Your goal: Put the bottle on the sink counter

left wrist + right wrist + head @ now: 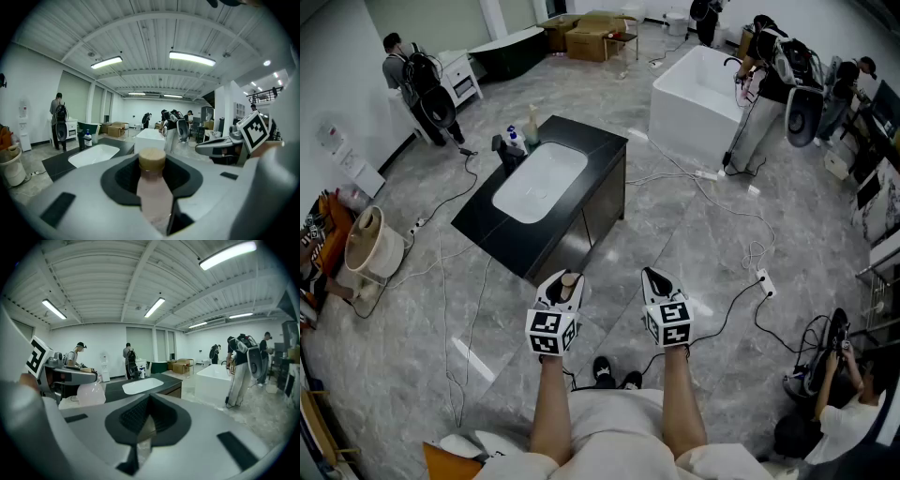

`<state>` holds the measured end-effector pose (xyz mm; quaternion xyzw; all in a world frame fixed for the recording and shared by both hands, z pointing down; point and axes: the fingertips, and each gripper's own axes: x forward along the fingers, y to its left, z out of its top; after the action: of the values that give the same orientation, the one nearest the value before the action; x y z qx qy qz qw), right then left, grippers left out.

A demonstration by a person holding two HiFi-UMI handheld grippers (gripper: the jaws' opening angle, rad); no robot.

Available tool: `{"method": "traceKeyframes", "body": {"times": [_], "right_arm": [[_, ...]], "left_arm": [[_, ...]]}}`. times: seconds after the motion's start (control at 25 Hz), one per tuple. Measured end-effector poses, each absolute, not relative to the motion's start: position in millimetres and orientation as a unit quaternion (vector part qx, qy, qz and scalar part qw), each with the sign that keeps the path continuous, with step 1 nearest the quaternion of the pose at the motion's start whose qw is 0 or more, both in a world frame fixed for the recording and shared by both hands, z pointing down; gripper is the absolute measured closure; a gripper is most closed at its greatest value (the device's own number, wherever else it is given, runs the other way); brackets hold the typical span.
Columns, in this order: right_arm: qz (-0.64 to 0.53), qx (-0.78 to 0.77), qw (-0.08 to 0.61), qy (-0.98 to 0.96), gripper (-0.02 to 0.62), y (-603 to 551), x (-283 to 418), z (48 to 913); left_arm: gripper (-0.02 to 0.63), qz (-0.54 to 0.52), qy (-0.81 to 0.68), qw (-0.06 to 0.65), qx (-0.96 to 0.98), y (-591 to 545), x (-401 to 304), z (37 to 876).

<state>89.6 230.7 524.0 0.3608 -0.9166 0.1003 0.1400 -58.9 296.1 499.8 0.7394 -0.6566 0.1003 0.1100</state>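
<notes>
Left gripper (560,284): closed on a pale pink plastic bottle (153,190) with a round tan cap (152,159). The bottle is clamped between the jaws, with the cap at the jaw tips.
Right gripper (657,279): the jaws are brought together and nothing is held between them. It is held just beside the left gripper, without touching it.
Bottle position: carried in the air above the grey marbled floor (694,225), short of the counter and not touching it.
Floor: cables are strewn across it, and a white power strip (766,282) lies to the right.
Sink counter: a black rectangular counter (598,150) with a white oval basin (539,181) set into it is seen ahead and to the left of the grippers.
On the counter: a white-and-blue pump dispenser (514,139) is stood at the far end, beside the basin.
Further back: a white rectangular bathtub (698,94) is placed to the right of the counter, and a person with a backpack (769,89) is bent over it.
Far left: another person (417,80) is seen standing by a white cabinet (461,77).
</notes>
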Motion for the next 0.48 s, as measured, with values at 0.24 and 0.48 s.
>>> {"method": "traceKeyframes", "body": {"times": [0.24,0.48], "right_arm": [[0.1,0.356,0.149,-0.917,0.591,228.9,68.9,531.8],[0.124,0.371,0.123,-0.912,0.591,227.2,64.4,534.1]], "left_arm": [[0.479,0.104,-0.647,0.115,0.747,288.9,-74.5,507.6],[0.479,0.096,-0.64,0.119,0.753,288.6,-84.6,514.2]]}}
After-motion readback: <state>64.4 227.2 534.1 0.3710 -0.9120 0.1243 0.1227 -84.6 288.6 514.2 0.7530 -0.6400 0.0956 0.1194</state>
